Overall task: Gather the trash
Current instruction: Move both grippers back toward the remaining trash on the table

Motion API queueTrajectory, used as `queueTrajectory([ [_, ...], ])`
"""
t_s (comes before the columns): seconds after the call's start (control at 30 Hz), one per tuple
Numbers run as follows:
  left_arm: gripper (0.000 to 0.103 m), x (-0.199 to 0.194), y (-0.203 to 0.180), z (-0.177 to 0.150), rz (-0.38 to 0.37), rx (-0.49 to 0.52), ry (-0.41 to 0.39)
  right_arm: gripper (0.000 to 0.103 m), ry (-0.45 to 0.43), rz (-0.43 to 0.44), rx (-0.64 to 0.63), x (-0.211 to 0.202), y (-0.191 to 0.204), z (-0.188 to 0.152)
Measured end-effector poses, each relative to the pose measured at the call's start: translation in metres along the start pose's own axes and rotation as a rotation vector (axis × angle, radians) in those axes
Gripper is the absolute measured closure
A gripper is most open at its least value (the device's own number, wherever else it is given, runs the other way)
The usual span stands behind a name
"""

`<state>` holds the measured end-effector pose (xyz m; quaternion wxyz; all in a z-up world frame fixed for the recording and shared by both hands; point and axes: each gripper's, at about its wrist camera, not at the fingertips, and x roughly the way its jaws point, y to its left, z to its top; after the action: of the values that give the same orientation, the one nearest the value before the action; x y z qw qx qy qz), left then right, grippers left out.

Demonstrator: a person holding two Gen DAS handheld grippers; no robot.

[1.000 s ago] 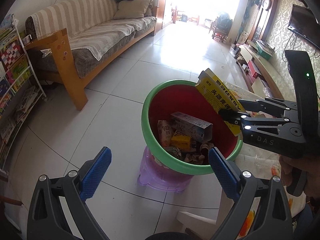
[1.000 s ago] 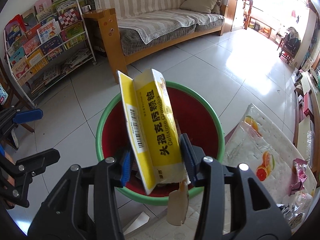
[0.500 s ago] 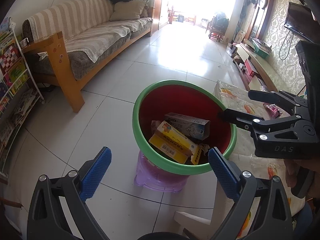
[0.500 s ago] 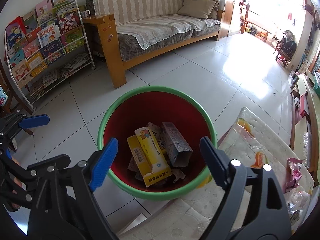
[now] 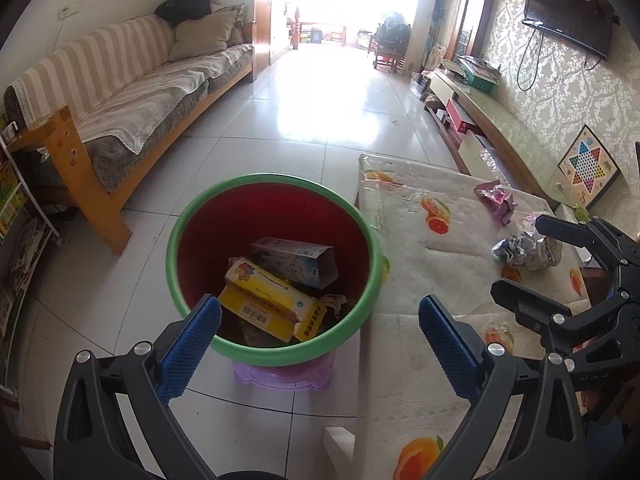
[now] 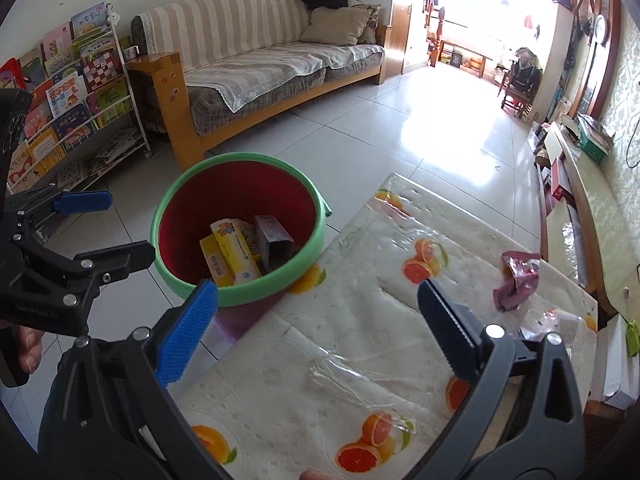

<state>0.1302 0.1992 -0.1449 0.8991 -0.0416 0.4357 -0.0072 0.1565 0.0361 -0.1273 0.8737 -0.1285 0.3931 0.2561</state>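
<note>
A red bin with a green rim [image 5: 188, 220] [image 6: 320, 216] stands on a purple stool [image 5: 280, 376] beside the table. A yellow box [image 5: 272, 300] [image 6: 228, 252] and a grey carton [image 5: 296, 258] [image 6: 276, 236] lie inside it. My left gripper [image 5: 320, 336] is open and empty above the bin's near rim. My right gripper [image 6: 316, 328] is open and empty over the table [image 6: 360, 280]; it also shows in the left wrist view [image 5: 520, 256]. A pink wrapper [image 5: 494, 196] [image 6: 518, 280] and crumpled silver trash [image 5: 520, 248] lie on the table.
A fruit-print cloth covers the table [image 5: 420, 240]. A wooden sofa [image 5: 120, 100] stands at the left, a bookshelf [image 6: 68, 108] beyond it. A low TV cabinet [image 5: 480, 120] runs along the right wall. Tiled floor [image 5: 320, 120] lies ahead.
My right gripper opened and dropped the yellow box into the bin, then drew back over the table. Both views have swung right towards the table.
</note>
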Motion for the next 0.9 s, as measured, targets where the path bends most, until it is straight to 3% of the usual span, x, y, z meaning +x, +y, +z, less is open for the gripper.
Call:
queueTrajectory([
  [0.5,0.008,0.027,-0.152,0.013,-0.119,0.191,0.042,0.005,0.015,-0.17,0.203,-0.063,-0.134,-0.098],
  [0.9,0.008,0.092,-0.257,0.022,-0.217,0.292,0.117,0.005,0.077,-0.234,0.414,-0.101,-0.206,-0.201],
])
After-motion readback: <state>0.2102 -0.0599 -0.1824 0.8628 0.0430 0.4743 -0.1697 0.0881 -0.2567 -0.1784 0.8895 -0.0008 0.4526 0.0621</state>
